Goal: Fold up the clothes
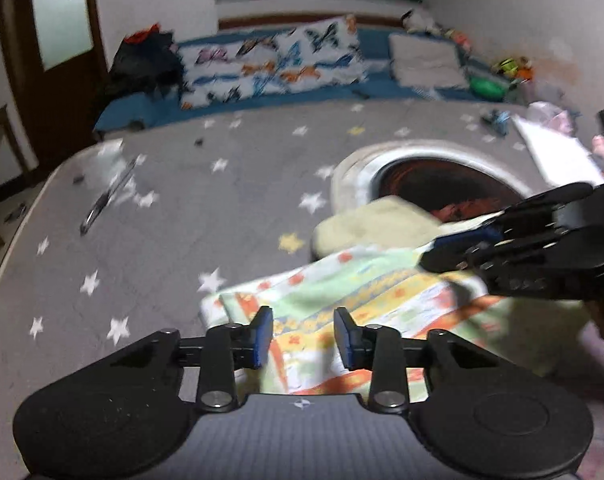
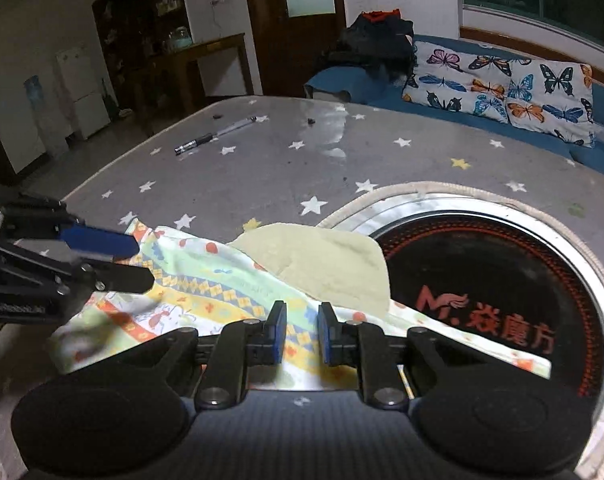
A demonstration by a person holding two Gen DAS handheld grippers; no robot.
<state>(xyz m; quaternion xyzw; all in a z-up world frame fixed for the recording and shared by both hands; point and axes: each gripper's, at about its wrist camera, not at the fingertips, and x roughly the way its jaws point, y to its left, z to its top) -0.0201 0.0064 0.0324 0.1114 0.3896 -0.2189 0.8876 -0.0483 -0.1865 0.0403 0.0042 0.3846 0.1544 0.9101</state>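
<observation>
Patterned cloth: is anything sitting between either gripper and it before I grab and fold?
Nothing visible blocks either one. The left gripper and right gripper both hang open right over the patterned cloth. A pale yellow towel lies at its far edge, partly over the round cooktop, and may get in the fold's way.

2 wrist fisheyes, low and close over the grey star-patterned tablecloth (image 1: 161,240); both share the pastel patterned cloth (image 2: 205,280) mid-frame.
</observation>
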